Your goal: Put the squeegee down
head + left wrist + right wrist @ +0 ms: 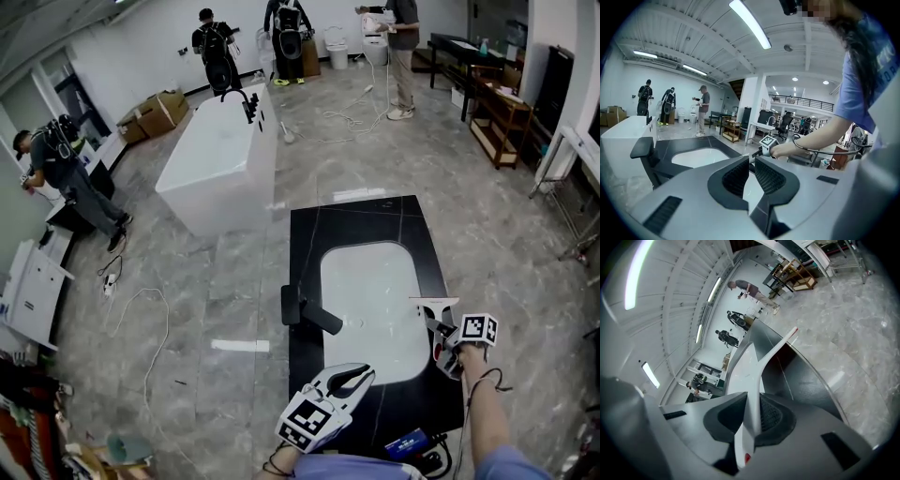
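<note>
A white squeegee [434,306] with a wide blade sits in my right gripper [443,341], just over the right rim of the white sink basin [370,309]. In the right gripper view the squeegee [757,363] runs out from between the pads of the right gripper [752,416]. The jaws are shut on its thin handle and the blade points away over the black countertop. My left gripper [364,377] hangs low near the basin's front edge. In the left gripper view the left gripper [751,162] has its pads almost together and nothing between them.
The black countertop [309,234] carries a black faucet [309,314] at the basin's left. A blue item [405,442] lies at its front edge. A white bathtub [220,159] stands behind to the left. Several people stand at the far wall. A cable [155,347] trails on the floor.
</note>
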`<action>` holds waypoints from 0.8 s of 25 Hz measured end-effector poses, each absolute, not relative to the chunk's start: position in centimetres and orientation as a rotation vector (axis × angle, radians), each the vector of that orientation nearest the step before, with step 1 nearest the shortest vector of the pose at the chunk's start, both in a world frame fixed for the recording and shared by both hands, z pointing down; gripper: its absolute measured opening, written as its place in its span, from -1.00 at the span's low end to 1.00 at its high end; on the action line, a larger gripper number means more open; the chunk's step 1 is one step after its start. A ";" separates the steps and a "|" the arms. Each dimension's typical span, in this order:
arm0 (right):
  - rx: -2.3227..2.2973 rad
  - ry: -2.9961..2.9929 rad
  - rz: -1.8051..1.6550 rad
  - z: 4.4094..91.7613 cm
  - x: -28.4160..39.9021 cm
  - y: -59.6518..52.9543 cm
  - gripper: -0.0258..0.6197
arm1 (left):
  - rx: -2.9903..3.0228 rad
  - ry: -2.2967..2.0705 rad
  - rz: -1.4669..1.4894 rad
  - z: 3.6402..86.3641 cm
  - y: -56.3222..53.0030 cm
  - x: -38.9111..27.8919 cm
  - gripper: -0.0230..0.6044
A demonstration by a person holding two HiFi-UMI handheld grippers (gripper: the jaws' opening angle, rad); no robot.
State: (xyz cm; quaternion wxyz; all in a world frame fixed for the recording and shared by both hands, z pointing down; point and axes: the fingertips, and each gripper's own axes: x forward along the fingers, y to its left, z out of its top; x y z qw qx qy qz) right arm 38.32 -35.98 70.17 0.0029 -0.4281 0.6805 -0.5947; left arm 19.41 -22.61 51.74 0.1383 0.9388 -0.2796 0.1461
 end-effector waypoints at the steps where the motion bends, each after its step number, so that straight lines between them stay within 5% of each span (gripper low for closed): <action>1: -1.351 2.149 -1.859 70.1 38.3 -36.0 -0.83 | 2.713 -0.812 0.425 51.7 -22.7 19.3 -0.78; 6: -1.498 2.228 -1.853 70.4 38.6 -35.9 -0.75 | 2.705 -0.815 0.430 51.7 -22.6 19.0 -0.78; 9: -1.572 2.335 -1.811 70.5 38.6 -35.4 -0.49 | 2.705 -0.816 0.435 51.7 -22.6 18.8 -0.78; 20: -2.136 2.721 -1.486 71.1 37.6 -34.7 -0.06 | 2.710 -0.815 0.456 51.8 -22.3 17.9 -0.78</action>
